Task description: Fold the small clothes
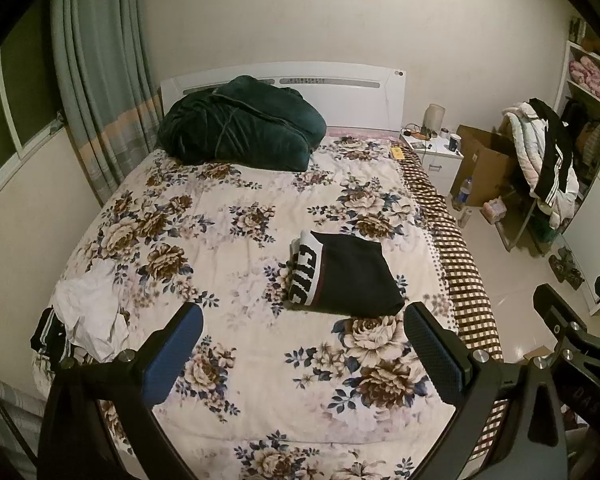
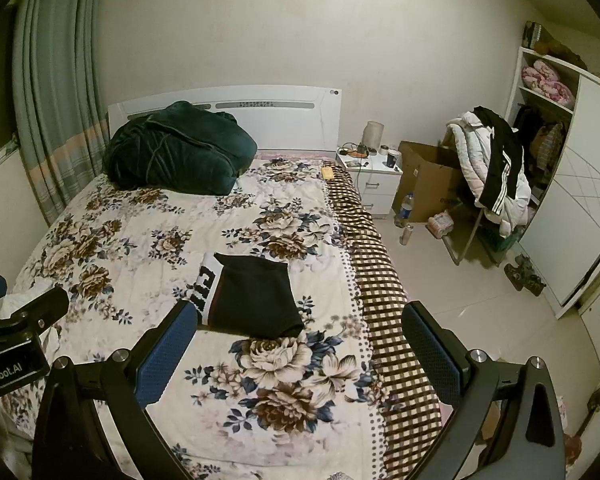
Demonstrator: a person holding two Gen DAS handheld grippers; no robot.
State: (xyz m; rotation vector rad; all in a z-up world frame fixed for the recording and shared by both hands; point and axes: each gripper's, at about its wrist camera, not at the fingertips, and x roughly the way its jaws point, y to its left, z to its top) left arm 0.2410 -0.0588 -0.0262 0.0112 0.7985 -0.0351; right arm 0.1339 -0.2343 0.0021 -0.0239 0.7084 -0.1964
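1. The left gripper [image 1: 302, 354] was raised over the near part of the bed, its jaws spread wide with nothing between them; the blue pad [image 1: 172, 354] and the black pad [image 1: 436, 354] stood well apart, presumably so that cloth could be taken at the next reach.
2. The right gripper [image 2: 300, 354] was raised likewise, jaws wide and empty, just right of the left one; its body showed at the right edge of the left wrist view; neither tool touched any cloth.
3. The folded black garment [image 1: 348, 276] lay flat beyond the fingertips, toward the right side of the bed; its white band with black lettering [image 1: 306, 272] faced left; the compact shape suggested that this piece was finished and set aside to the right, clear of the working area.
4. The crumpled white garment [image 1: 90, 312] lay at the near left edge of the bed, with a dark striped piece [image 1: 50, 336] just beside it; both appeared unfolded, so this heap was probably the stock awaiting folding.
5. The floral quilt [image 1: 236, 208] between pile and folded piece lay bare, serving as a folding surface.
6. The dark green bundle [image 1: 240, 124] rested at the far end against the white headboard [image 1: 340, 88], well apart from the work; the nightstand [image 2: 374, 178] and the cardboard box [image 2: 428, 176] stood far right on the floor.
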